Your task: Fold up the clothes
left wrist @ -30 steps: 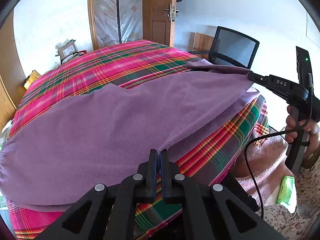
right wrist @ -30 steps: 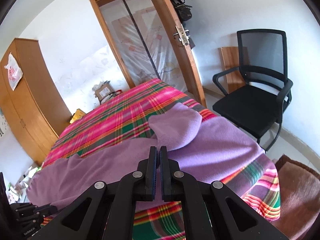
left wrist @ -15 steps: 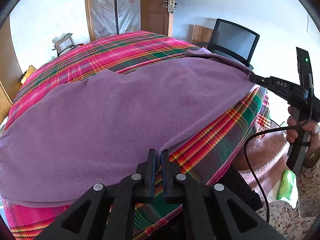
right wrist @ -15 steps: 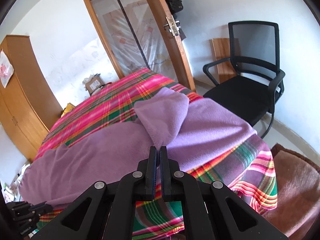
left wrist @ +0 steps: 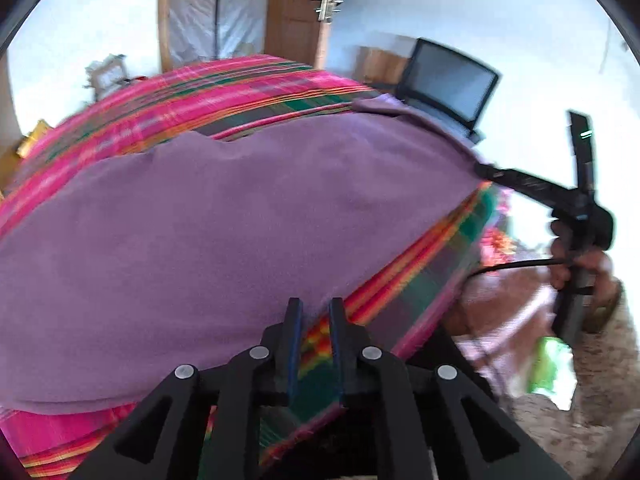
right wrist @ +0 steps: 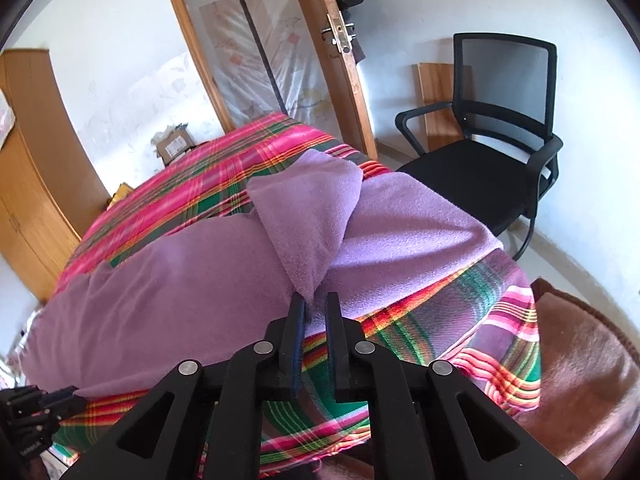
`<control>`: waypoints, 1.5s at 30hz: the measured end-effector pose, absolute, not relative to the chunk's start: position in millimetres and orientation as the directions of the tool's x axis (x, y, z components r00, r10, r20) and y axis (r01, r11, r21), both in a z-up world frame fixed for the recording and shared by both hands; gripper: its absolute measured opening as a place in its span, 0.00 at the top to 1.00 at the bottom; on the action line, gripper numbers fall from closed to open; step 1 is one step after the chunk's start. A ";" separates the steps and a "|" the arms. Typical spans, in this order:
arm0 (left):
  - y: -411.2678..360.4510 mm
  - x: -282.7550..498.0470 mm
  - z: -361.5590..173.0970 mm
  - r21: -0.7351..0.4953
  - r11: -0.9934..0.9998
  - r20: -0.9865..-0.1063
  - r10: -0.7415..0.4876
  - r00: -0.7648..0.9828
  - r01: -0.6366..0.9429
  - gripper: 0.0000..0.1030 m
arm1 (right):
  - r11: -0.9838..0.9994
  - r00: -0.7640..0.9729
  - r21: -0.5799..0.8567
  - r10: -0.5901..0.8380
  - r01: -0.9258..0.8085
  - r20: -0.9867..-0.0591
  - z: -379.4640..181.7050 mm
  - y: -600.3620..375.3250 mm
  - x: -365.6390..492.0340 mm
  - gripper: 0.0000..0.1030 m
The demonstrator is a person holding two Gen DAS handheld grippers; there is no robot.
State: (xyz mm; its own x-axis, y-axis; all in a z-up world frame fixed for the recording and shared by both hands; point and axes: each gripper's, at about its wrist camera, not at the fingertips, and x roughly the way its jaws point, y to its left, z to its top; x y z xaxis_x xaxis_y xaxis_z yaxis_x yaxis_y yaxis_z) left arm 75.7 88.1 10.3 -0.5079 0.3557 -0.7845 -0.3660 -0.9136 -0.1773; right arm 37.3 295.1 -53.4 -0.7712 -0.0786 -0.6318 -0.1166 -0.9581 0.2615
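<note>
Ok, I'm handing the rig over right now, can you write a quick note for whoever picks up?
Left gripper: jaws opening, nothing clamped; it sits at the near edge of the purple garment.
Right gripper: jaws opening too, pads not pressing the cloth; the garment's folded-over corner ends just ahead of its tips.
Garment: spread across the plaid bedspread, near hem along the front edge of the bed.
Done: one flap folded over near the right end, cloth laid down and being let go.
Left: the remaining folds; the left part lies in a single layer as far as I can see.
</note>
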 end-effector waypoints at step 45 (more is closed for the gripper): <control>64.9 -3.1 15.3 -0.258 -0.921 -0.779 0.376 -0.502 -0.291 0.86 | -0.964 -0.692 -0.231 0.080 0.129 -0.718 -25.8 205.1 -109.4 0.68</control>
